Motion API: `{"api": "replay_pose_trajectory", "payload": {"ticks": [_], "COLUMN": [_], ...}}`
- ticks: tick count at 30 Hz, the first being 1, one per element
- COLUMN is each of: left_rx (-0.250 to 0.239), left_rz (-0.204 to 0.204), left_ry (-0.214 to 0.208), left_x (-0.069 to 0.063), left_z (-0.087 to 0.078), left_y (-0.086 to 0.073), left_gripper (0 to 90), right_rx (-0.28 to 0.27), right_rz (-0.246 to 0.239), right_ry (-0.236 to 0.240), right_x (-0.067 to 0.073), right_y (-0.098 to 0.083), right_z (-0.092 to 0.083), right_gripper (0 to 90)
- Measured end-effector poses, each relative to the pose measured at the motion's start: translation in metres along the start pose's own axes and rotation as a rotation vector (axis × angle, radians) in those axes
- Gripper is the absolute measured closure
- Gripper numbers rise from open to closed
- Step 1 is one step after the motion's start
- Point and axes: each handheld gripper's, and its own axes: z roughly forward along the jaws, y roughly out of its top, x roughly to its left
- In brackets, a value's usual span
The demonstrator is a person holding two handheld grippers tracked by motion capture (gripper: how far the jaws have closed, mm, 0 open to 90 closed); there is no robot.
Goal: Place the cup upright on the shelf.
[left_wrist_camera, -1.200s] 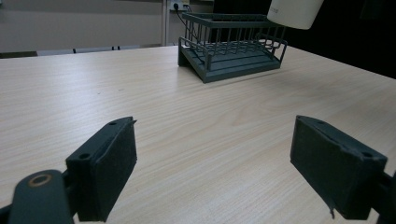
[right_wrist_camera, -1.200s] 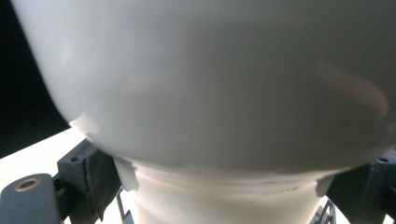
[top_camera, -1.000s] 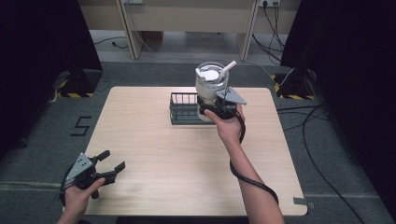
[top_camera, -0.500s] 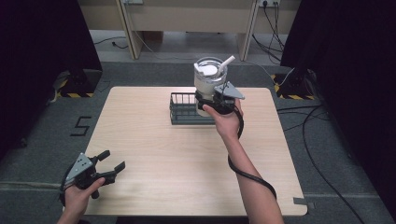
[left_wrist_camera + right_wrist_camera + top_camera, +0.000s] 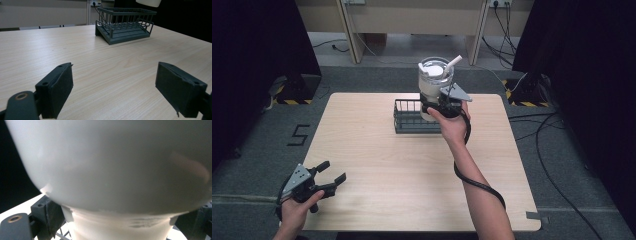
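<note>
above the wire rack [image 5: 409,116] | right claw [image 5: 438,106] grips white tumbler [image 5: 434,82] | left claw [image 5: 328,179] open, near table [image 5: 377,165] corner

Even overhead light, dark surroundings; the white tumbler [image 5: 112,170] is blurred close to the camera.

**Right arm stretched out, left held back**

The right forearm reaches far forward from the bottom edge, its cable looped under the elbow; the right claw [image 5: 435,104] is raised at the far end, jaws clamped; the left claw [image 5: 329,178] sits low near the person's side, jaws spread wide, gripped in the left hand [image 5: 296,210].
</note>
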Motion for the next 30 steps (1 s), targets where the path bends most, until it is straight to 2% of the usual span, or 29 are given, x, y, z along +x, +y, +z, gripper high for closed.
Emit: {"api": "replay_pose_trajectory", "payload": {"ticks": [30], "left_rx": [-0.001], "left_rz": [-0.003], "left_ry": [0.0], "left_x": [0.001], "left_z": [0.0], "left_y": [0.0], "left_gripper": [14.1], "right_rx": [0.029], "right_rz": [-0.005], "right_ry": [-0.025], "right_x": [-0.005], "right_y": [0.001], "right_z": [0.026], "right_gripper": [11.0]}}
